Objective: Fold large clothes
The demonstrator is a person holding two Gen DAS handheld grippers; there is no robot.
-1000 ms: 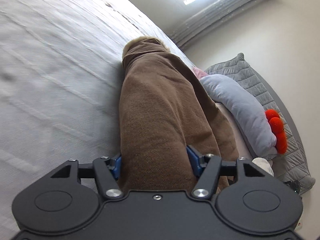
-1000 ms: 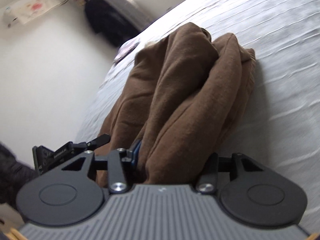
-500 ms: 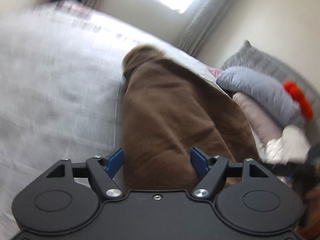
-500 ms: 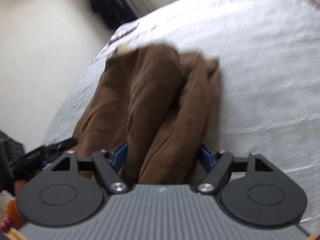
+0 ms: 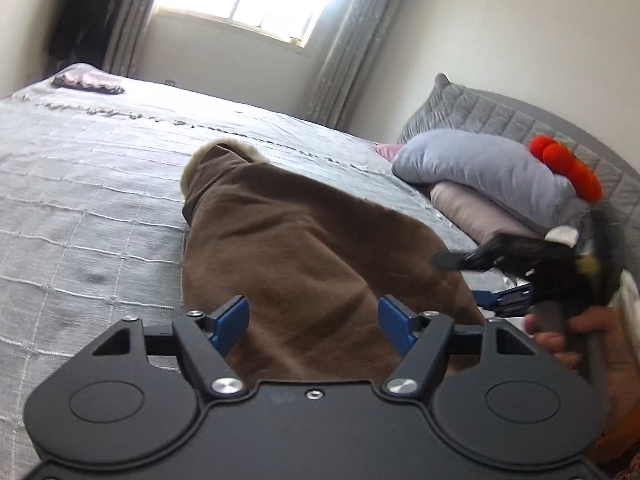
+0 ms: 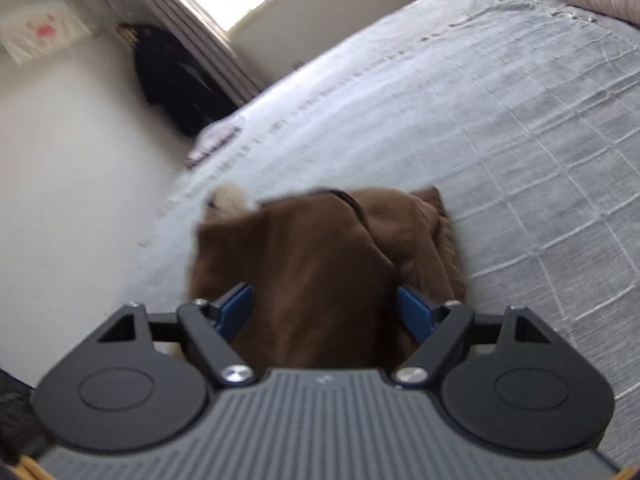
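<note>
A brown fleece garment (image 5: pixel 288 248) with a pale fleecy collar lies folded lengthwise on the grey quilted bed cover (image 5: pixel 100 184). My left gripper (image 5: pixel 313 318) straddles its near end. The blue pads stand wide on either side of the cloth without pinching it, and the jaws are closing slightly. In the right wrist view the garment (image 6: pixel 320 248) runs away from my right gripper (image 6: pixel 326 310). Those jaws are opening with cloth between them and no pressure on it. The right gripper (image 5: pixel 472 278) also shows at the right of the left wrist view, held by a person's hand (image 5: pixel 580 336).
A grey pillow (image 5: pixel 480 168), a pink pillow (image 5: pixel 472 208) and a red-orange plush piece (image 5: pixel 568 168) sit at the headboard on the right. A small pinkish cloth (image 5: pixel 88 80) lies at the far corner. Dark clothes (image 6: pixel 176 80) hang by the window curtain. The bed cover (image 6: pixel 500 140) spreads wide to the right.
Both grippers let go of the brown garment and their jaws widened. The left view rolled to level. The bunched folds in front of the right gripper dropped and now lie flatter.
</note>
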